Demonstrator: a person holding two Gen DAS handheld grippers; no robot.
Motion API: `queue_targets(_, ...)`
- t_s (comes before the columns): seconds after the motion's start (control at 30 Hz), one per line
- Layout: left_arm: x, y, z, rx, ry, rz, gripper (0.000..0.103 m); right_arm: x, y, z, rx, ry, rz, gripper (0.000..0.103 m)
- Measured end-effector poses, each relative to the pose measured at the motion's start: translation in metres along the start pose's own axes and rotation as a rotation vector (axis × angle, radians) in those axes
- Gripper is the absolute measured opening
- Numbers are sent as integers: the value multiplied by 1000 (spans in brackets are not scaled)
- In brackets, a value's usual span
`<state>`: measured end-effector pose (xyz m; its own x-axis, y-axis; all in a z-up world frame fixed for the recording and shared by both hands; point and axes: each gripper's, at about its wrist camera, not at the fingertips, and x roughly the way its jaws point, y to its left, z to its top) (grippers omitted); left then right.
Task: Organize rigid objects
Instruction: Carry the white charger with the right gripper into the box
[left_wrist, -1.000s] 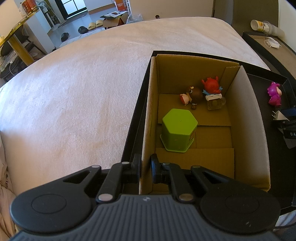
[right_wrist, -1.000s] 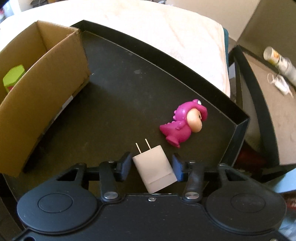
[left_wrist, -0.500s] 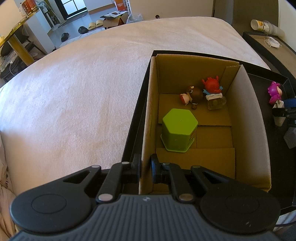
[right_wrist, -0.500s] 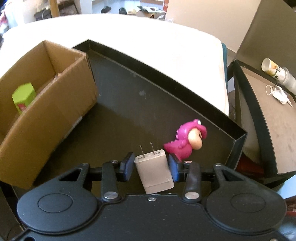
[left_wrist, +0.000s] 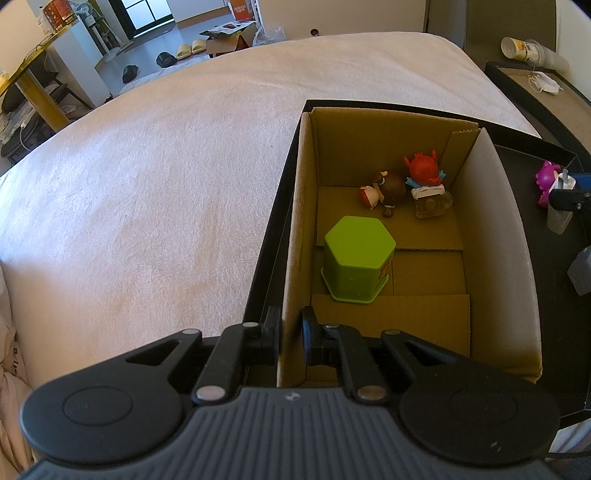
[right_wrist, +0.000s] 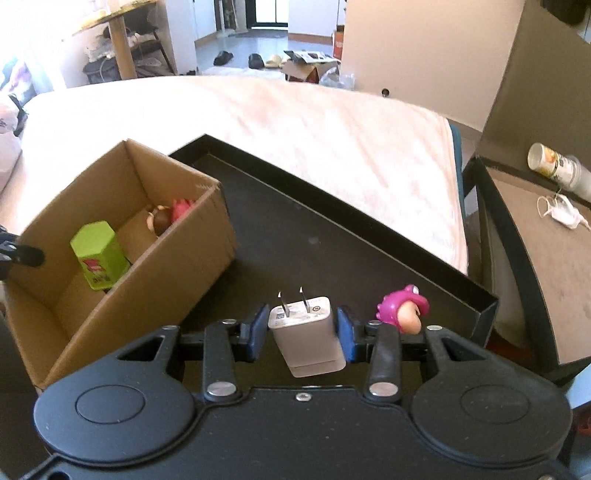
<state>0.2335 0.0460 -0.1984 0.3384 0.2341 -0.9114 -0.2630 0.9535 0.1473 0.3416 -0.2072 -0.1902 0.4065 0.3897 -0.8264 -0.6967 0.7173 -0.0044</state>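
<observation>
A pale bedspread (left_wrist: 166, 177) carries a shallow black tray (right_wrist: 332, 236) holding an open brown cardboard box (left_wrist: 491, 236). The small figurines in the box's far corner (left_wrist: 406, 184) are hard to make out. The left gripper (left_wrist: 290, 338) pinches the box's near wall. The right gripper (right_wrist: 301, 328) clamps a white two-prong wall charger (right_wrist: 306, 332), raised above the tray; a pink dinosaur toy (right_wrist: 400, 310) is partly hidden behind one finger.

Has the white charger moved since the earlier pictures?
Yes. The right gripper has lifted the charger off the black tray, above the pink toy.
</observation>
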Motion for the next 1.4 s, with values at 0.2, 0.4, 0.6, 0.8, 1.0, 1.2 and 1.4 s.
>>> queue_targets(0.2, 0, 0, 1, 4, 0, 0, 11, -14, 7, 10, 4, -50, 44, 39)
queue_targets(0.4, 0, 0, 0, 6, 1, 3, 11, -29, 15, 17, 4, -101, 60, 39)
queue_targets(0.6, 0, 0, 1, 3, 1, 2, 11, -41, 25, 25, 4, -153, 93, 39)
queue_targets(0.8, -2, 1, 2, -1, 3, -4, 10, -41, 32, 31, 37, -175, 158, 39)
queue_targets(1.0, -2, 2, 3, 3, 3, -5, 10, -43, 39, 33, 61, -203, 204, 39)
queue_targets(1.2, -1, 2, 3, 2, 3, -7, 10, -39, 52, 35, 42, -195, 238, 40)
queue_targets(1.4, -1, 4, 4, 0, 5, -14, 10, -30, 71, 37, 14, -171, 254, 40)
